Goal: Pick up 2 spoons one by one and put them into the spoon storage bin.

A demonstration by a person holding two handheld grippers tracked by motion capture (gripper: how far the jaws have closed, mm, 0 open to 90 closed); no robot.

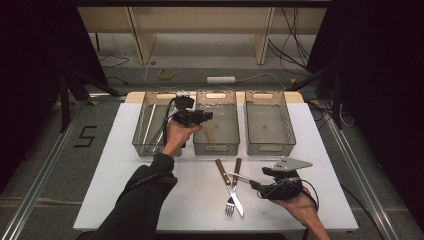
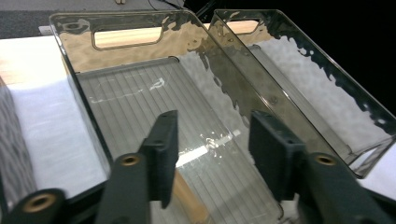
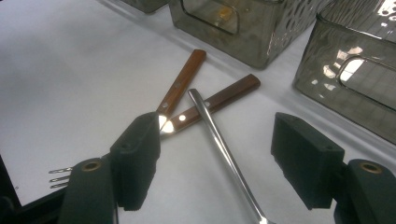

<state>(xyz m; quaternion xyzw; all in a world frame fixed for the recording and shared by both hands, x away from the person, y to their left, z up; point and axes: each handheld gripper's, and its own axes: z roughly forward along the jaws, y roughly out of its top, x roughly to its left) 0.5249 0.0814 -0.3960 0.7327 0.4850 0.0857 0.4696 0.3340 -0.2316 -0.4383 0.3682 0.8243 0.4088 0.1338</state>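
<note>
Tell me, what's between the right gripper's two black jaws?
A thin silver handle runs between them in the right gripper view, lying across the crossed knife and fork.

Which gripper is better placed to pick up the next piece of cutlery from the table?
Probably the right gripper: it is open and low beside the crossed fork and knife. The left gripper is open over the middle bin, away from them.
</note>
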